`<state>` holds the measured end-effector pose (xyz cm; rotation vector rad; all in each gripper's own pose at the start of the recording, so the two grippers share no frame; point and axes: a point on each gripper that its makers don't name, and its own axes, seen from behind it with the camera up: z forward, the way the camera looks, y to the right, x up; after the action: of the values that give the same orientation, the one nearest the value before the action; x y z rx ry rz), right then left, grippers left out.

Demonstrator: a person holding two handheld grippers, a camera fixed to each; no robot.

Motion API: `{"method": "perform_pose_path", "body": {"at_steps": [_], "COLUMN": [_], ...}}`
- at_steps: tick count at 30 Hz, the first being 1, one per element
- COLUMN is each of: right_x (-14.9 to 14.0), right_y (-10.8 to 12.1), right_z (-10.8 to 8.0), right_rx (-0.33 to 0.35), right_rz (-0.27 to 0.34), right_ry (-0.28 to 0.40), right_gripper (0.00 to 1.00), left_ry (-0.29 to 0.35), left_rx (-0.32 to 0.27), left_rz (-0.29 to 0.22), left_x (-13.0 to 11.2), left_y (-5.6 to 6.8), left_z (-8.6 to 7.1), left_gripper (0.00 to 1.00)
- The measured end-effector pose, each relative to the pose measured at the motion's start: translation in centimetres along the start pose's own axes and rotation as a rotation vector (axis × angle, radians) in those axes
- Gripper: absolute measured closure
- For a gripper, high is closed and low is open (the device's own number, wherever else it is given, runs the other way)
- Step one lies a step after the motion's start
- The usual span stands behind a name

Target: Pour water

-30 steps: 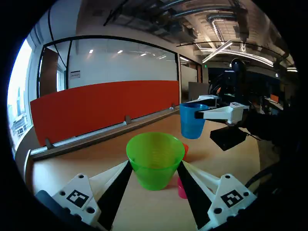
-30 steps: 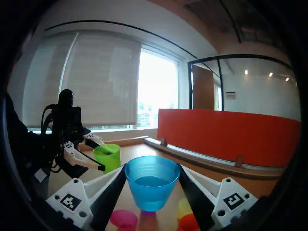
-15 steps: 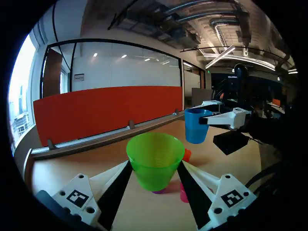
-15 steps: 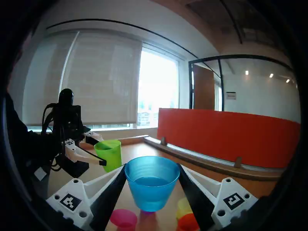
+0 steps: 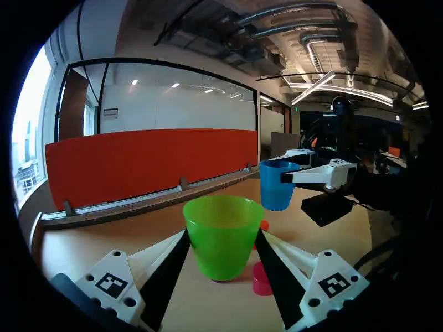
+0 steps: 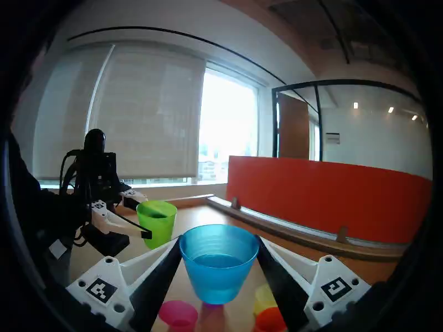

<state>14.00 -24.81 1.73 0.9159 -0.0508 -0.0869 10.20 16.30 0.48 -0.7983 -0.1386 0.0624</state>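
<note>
Fingers of my left gripper press both sides of the translucent green plastic cup, upright above the pale wooden table, seemingly ready to receive. My right gripper clamps the translucent blue plastic cup level, so its water stays in, above a small pink cup.

Cup between left tongs, small cups on table

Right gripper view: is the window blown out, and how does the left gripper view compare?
Right gripper view: window blown out white, blue cup sharp. Left gripper view: even light, green cup crisp, orange panel bowed by the fisheye.
</note>
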Motion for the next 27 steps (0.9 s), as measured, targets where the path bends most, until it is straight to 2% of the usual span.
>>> {"method": "perform_pose_path", "body": {"at_steps": [8,14,27], "right_x": [0.14,0.10,0.67], "right_y": [-0.19,-0.08,-0.36], "right_z": [-0.18,-0.31,-0.21], "right_rx": [0.005,0.005,0.016], "right_rz": [-0.012,-0.024,-0.053], "right_ry": [-0.004,-0.015,-0.024], "right_gripper": [0.07,0.07,0.07], "left_ry": [0.014,0.025,0.028], "left_rx": [0.004,0.017,0.004], "left_rz": [-0.017,-0.010,-0.020], "left_x": [-0.01,0.04,-0.70], "left_y": [0.09,-0.11,0.20], "left_z": [0.12,0.08,-0.06], "left_gripper": [0.18,0.18,0.19]}}
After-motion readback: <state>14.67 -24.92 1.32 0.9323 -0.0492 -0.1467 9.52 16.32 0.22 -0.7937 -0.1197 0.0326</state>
